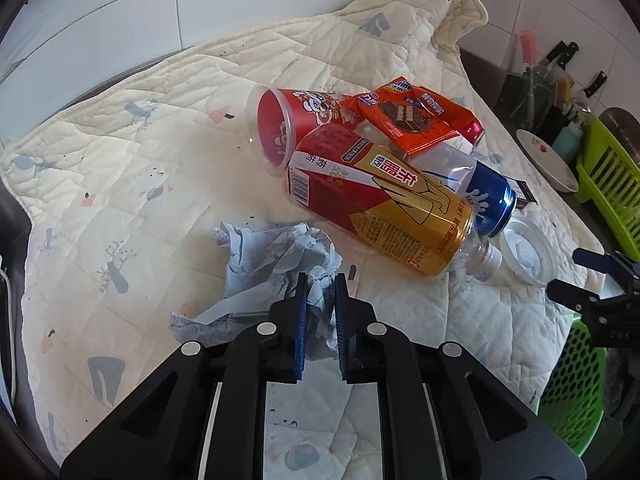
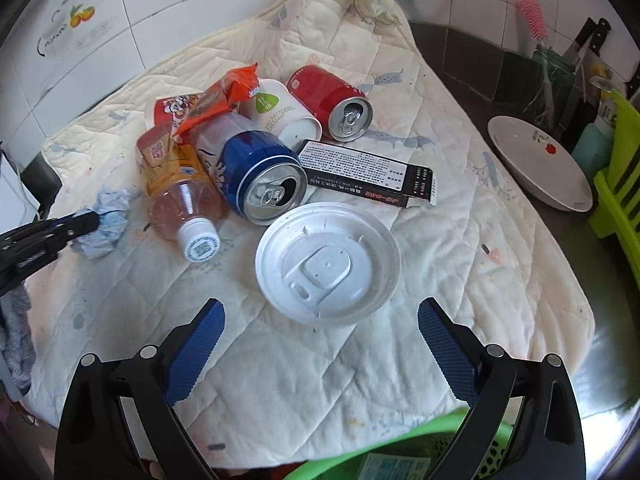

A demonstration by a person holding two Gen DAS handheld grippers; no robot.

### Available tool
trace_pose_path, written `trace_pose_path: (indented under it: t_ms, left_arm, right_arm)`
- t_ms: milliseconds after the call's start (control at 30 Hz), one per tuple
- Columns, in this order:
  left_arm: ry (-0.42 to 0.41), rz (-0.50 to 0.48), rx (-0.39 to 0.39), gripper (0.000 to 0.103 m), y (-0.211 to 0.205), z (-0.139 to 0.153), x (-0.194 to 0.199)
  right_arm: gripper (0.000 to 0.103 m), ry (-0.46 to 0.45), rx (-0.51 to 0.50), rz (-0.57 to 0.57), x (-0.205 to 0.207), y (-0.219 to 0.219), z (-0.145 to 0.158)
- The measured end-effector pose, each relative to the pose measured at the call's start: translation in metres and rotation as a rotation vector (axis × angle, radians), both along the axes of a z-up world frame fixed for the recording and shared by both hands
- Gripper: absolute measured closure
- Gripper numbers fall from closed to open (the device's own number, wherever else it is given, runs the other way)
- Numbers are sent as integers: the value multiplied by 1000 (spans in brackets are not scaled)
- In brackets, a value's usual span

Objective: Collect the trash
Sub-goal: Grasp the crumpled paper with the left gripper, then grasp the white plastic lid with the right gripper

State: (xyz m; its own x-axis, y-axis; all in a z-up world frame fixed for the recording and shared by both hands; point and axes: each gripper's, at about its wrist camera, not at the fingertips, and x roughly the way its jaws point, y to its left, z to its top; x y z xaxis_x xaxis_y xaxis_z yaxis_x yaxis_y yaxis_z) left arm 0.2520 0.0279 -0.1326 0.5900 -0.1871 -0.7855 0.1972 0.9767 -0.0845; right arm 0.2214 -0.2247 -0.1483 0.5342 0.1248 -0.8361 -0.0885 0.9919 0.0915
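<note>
A crumpled pale blue tissue [image 1: 276, 264] lies at the near edge of the trash pile, and my left gripper [image 1: 320, 284] is shut on its right part, paper bunched between the pads. From the right wrist view that gripper [image 2: 86, 220] shows at the left, tips in the tissue [image 2: 106, 220]. My right gripper [image 2: 320, 308] stands wide open just short of a white plastic lid [image 2: 328, 260], touching nothing. Behind lie a gold-labelled bottle [image 1: 380, 200], a blue can [image 2: 260, 172], a red cup [image 1: 280, 124], an orange wrapper [image 1: 412, 116], a red can [image 2: 332, 100] and a black carton [image 2: 360, 176].
Everything rests on a cream quilted cloth [image 2: 460, 300] over a counter against a tiled wall. A green perforated basket [image 2: 400, 452] sits below the near edge. A white bowl [image 2: 540, 168], a green dish rack [image 2: 620, 192] and knives stand at the right.
</note>
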Motion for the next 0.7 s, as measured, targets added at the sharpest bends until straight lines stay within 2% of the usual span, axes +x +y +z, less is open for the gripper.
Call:
trace_pose_path:
  t_ms: [300,700]
  left_arm:
    - [-18,-7,-25,93,6,13,-9]
    - [-41,0,-40,93,10,27,-23]
  right_arm:
    - [9,78,-8,6,35,-6,-26]
    - [9,105,1,23,54,2,-38]
